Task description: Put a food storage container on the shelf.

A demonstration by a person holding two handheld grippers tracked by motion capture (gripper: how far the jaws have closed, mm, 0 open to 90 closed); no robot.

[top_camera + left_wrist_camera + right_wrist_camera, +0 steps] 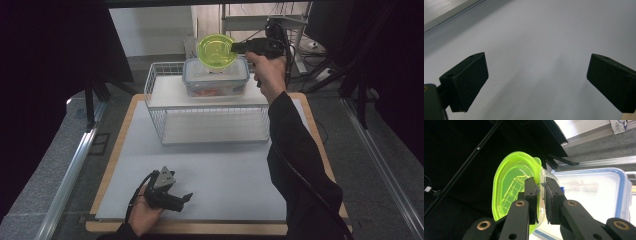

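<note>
Green-lidded container (511, 187) sits pinched at its rim between my right gripper's (541, 195) clenched jaws; my left gripper (536, 77) rests with jaws spread, nothing between them.

Desk (210, 170) front half bare, free passage btwn left gripper (186, 198) & wire rack (210, 107). Rack w/ lidded container (216, 77) on top blocks the far side; right arm (295, 150) crosses desk's right edge.

Glossy translucent green plastic container (216, 50)
</note>
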